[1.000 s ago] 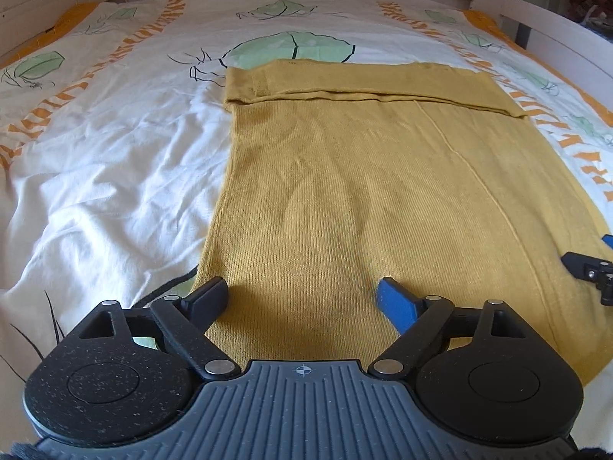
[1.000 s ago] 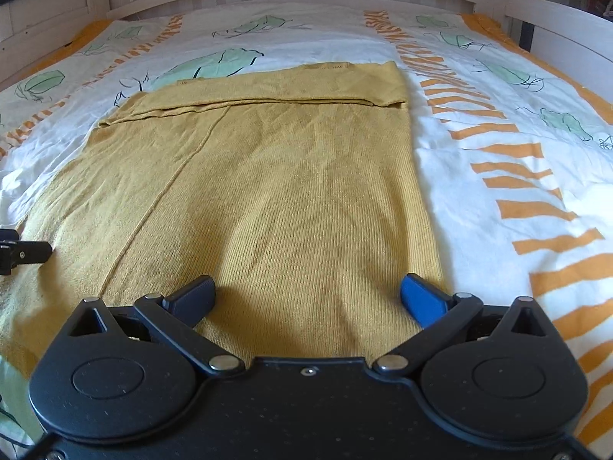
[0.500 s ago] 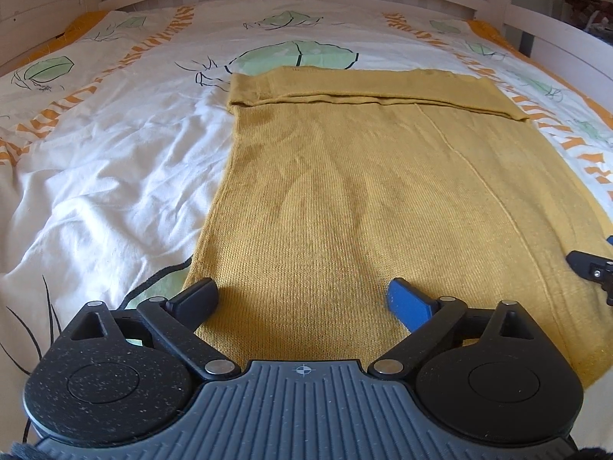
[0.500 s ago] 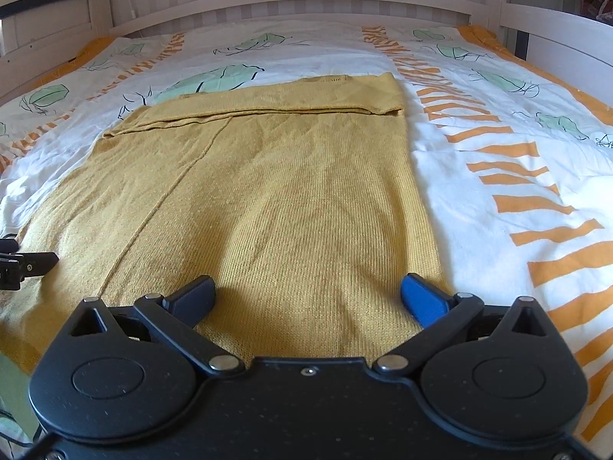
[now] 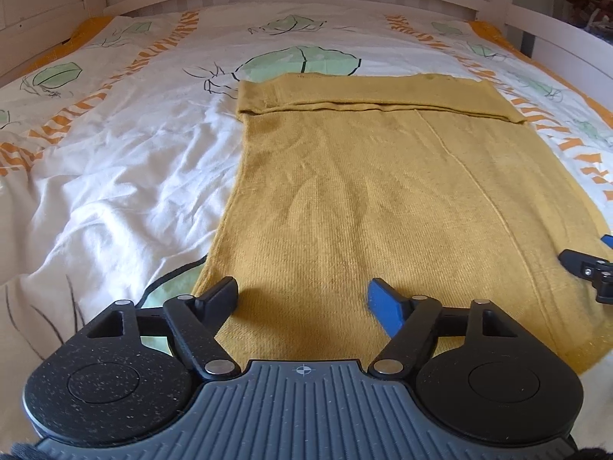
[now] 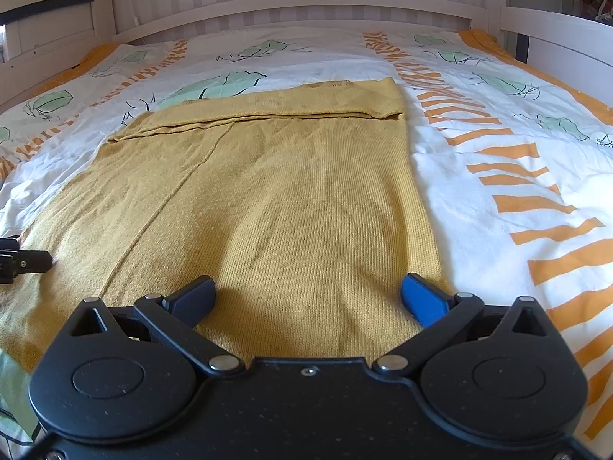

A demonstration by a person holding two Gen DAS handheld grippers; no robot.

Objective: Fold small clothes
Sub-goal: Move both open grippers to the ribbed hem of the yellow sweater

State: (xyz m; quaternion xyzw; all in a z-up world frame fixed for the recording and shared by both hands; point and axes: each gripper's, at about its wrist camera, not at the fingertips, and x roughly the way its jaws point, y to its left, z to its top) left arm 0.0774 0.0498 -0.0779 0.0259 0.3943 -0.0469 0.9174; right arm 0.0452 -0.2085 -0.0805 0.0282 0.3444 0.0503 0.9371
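Both grippers sit at the near hem of the yellow garment (image 5: 367,199), its long axis running away toward its folded far end: left gripper (image 5: 302,299) closing, right gripper (image 6: 308,293) wide, both fingers unclamped, cloth lying between.

My left gripper (image 5: 302,299) hangs over the near hem of the mustard-yellow knitted garment (image 5: 367,199), jaws closing, cloth beneath but not pinched. The garment lies flat on the white bed cover printed with green leaves and orange stripes (image 5: 115,176), its far end folded over. My right gripper's tip (image 5: 590,268) shows at the right edge.
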